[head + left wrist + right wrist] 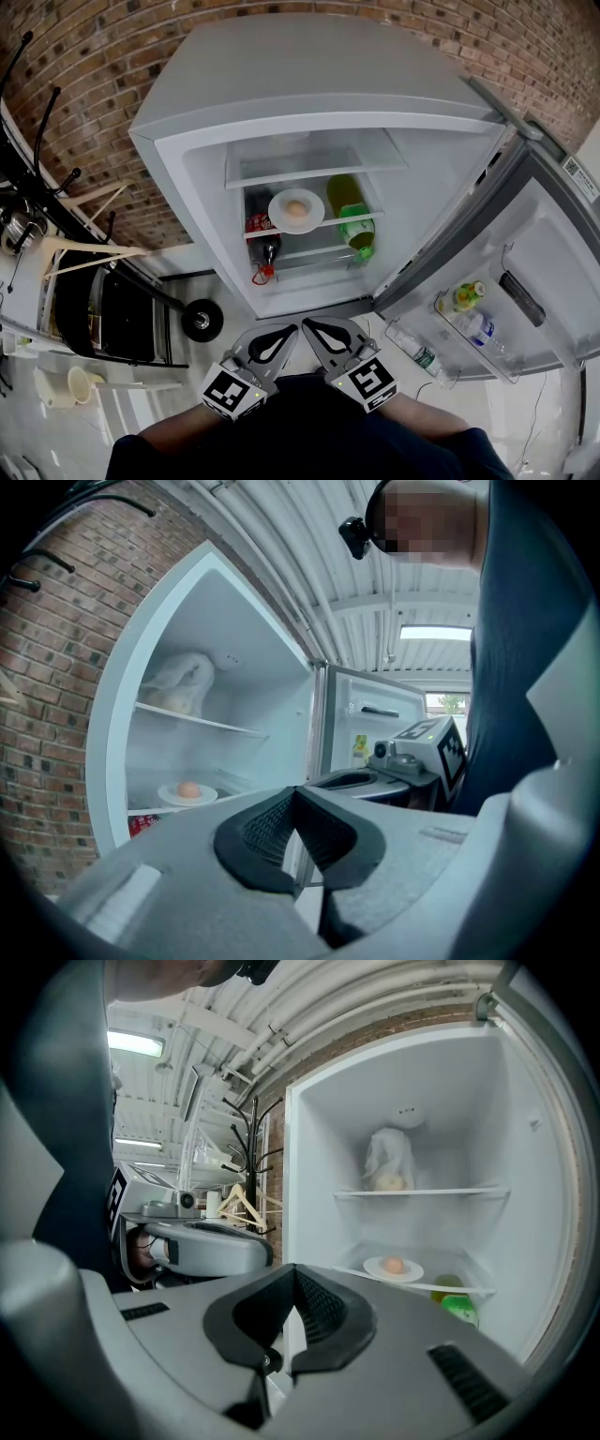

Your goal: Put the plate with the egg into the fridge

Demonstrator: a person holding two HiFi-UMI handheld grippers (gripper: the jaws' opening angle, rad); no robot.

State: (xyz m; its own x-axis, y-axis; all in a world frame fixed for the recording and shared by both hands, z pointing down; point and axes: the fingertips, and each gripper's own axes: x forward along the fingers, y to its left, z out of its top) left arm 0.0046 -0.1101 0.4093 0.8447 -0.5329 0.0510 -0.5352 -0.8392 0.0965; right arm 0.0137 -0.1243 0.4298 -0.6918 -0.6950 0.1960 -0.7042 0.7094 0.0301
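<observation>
The white plate (296,210) with the egg (296,208) rests on a glass shelf inside the open fridge (309,84). The same plate (187,794) shows in the left gripper view, and as plate (394,1268) with egg (395,1265) in the right gripper view. Both grippers are held low, close to the person's body and well back from the fridge. My left gripper (279,332) is shut with nothing in it; its jaws meet tip to tip. Beside it, my right gripper (311,325) is also shut and empty.
The fridge door (525,272) stands open to the right with bottles (469,314) in its rack. A green bottle (352,225) lies beside the plate; a dark bottle (267,246) stands below. A white bag (389,1162) sits on the upper shelf. Brick wall and coat rack (56,159) are left.
</observation>
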